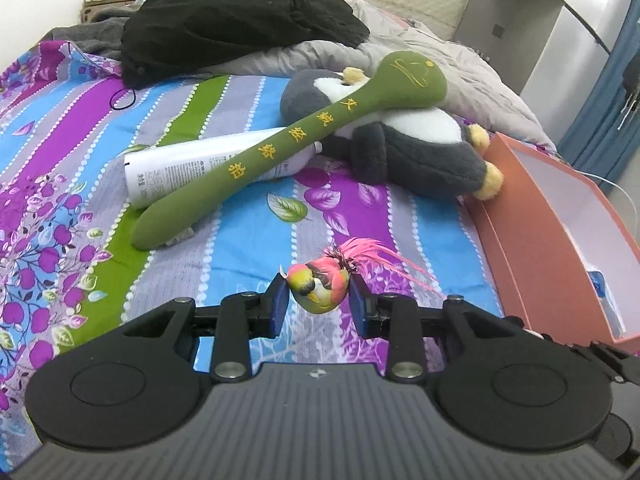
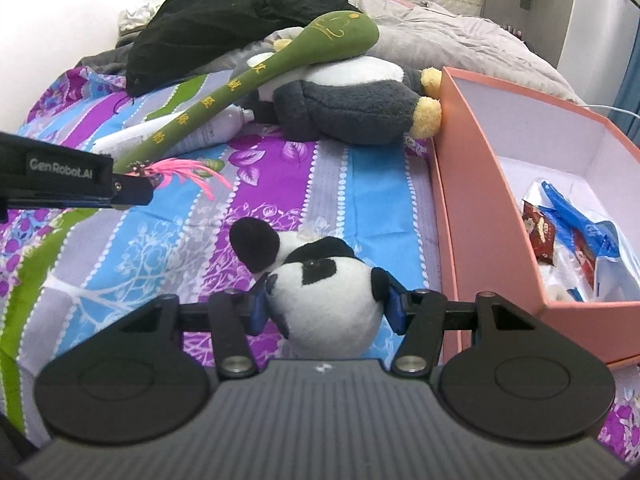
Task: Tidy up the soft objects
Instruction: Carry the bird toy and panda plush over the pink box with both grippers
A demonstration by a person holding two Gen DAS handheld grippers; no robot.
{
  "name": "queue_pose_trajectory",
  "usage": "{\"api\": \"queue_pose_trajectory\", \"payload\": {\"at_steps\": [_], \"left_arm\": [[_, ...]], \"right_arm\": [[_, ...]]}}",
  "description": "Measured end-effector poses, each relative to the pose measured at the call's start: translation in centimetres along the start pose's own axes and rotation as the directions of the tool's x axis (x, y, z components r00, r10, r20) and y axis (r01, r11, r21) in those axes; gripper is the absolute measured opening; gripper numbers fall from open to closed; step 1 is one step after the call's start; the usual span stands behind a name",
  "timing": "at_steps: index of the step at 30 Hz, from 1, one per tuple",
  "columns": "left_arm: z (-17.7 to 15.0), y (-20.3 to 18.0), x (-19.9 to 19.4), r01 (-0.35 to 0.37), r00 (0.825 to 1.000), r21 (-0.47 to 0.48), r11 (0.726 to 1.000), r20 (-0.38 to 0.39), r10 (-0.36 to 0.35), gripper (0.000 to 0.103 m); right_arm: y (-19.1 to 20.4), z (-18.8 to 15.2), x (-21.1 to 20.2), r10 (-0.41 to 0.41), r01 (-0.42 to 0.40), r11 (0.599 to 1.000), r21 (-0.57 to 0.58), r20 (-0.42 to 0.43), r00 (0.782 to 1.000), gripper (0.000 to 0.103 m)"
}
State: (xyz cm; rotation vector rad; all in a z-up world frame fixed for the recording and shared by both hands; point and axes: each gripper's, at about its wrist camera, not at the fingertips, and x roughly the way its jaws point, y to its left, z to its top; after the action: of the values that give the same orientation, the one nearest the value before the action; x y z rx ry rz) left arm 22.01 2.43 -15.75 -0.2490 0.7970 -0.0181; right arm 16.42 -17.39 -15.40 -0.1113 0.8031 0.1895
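Observation:
My left gripper [image 1: 319, 300] is shut on a small toy bird [image 1: 320, 282] with a yellow-green head and pink tail feathers, held above the striped floral bedsheet [image 1: 80, 152]. Its side shows in the right wrist view as a black finger [image 2: 128, 192] with the pink feathers [image 2: 188, 170] sticking out. My right gripper [image 2: 326, 304] is shut on a black-and-white panda plush [image 2: 320, 292], lifted over the sheet. Farther back lie a long green plush mallet [image 1: 280, 140] with yellow characters, a grey and white penguin plush [image 1: 412, 148] under it, and a white tube [image 1: 192, 164].
A salmon-pink open box [image 2: 472, 168] stands on the right of the bed, holding blue and red packets [image 2: 568, 236]. A black garment [image 1: 224, 16] and a grey quilt [image 1: 460, 64] are heaped at the back. A black hair tie [image 1: 122, 98] lies on the sheet.

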Motion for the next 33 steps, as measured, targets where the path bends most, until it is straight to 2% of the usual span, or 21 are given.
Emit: {"api": "queue_pose_trajectory", "payload": {"at_steps": [9, 13, 16, 19, 21, 27, 33], "left_arm": [[-0.4, 0.6, -2.0, 0.047, 0.997, 0.004, 0.999, -0.057, -0.047, 0.037], [-0.6, 0.6, -2.1, 0.070, 0.995, 0.030, 0.997, -0.069, -0.068, 0.037], [-1.1, 0.5, -2.3, 0.080, 0.995, 0.034, 0.996, -0.071, -0.077, 0.037], [-1.4, 0.6, -3.3, 0.112, 0.990, -0.003, 0.994, -0.086, -0.112, 0.037], [-1.6, 0.0, -4.1, 0.101, 0.992, 0.035, 0.994, -0.077, -0.099, 0.037], [-0.7, -1.7, -6.4, 0.118, 0.992, 0.041, 0.992, -0.048, -0.116, 0.037], [1.2, -4.8, -8.5, 0.146, 0.989, 0.075, 0.986, 0.002, -0.147, 0.037]], "right_arm": [[0.7, 0.2, -1.3, -0.008, 0.010, 0.999, 0.046, -0.040, 0.999, 0.058], [0.9, 0.1, -2.2, -0.040, 0.042, 0.998, 0.041, -0.052, 0.998, 0.057], [0.7, -0.1, -3.4, -0.032, 0.035, 0.998, 0.053, -0.057, 0.998, 0.057], [0.6, -0.2, -4.8, -0.023, 0.025, 0.999, 0.047, -0.058, 0.998, 0.057], [0.6, -0.1, -5.6, -0.009, 0.011, 0.999, 0.038, -0.056, 0.998, 0.057], [-0.5, 0.8, -8.5, 0.015, -0.015, 0.999, 0.042, -0.010, 1.000, 0.057], [-2.9, 2.4, -11.7, 0.003, -0.008, 0.998, 0.067, 0.073, 0.997, 0.057]]}}
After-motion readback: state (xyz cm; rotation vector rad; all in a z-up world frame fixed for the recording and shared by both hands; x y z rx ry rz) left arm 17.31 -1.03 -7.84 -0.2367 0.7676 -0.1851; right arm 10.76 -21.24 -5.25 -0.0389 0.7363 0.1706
